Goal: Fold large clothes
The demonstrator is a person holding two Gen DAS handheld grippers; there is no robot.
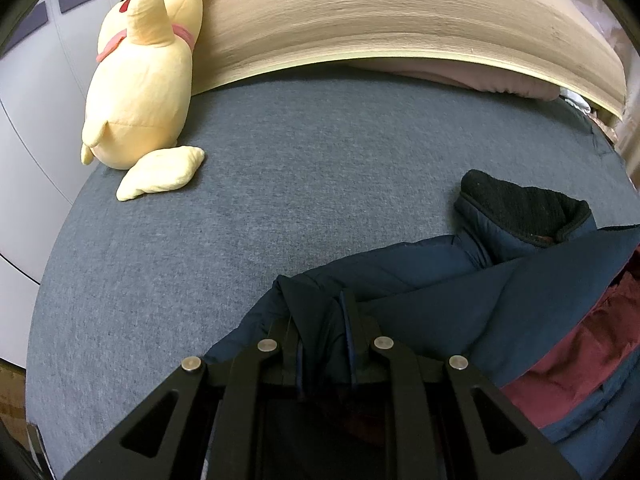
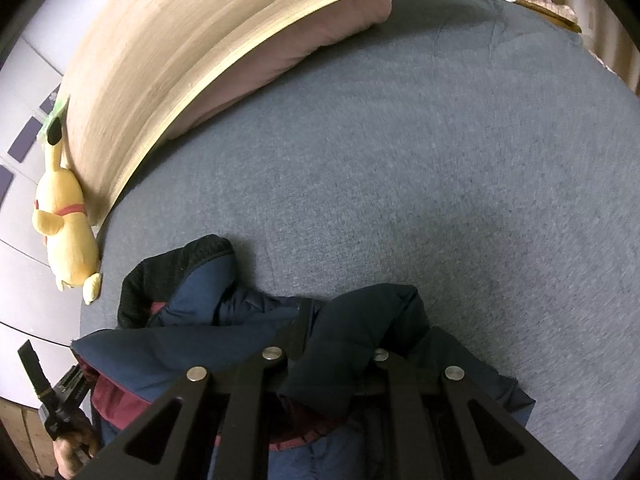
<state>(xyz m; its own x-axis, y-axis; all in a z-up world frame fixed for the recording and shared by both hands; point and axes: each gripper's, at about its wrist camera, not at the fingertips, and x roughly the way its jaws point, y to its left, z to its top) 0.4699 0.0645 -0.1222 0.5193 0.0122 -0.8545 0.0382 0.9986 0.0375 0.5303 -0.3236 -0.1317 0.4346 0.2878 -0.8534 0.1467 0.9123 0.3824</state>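
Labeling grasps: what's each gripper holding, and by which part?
Both hold the navy jacket. Left gripper pinches a fold at its edge; right gripper pinches a bunched navy fold. Exact garment part cannot be told.

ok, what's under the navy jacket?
The navy jacket lies on the grey bed sheet; its maroon lining shows at the opening. Anything else beneath is covered.
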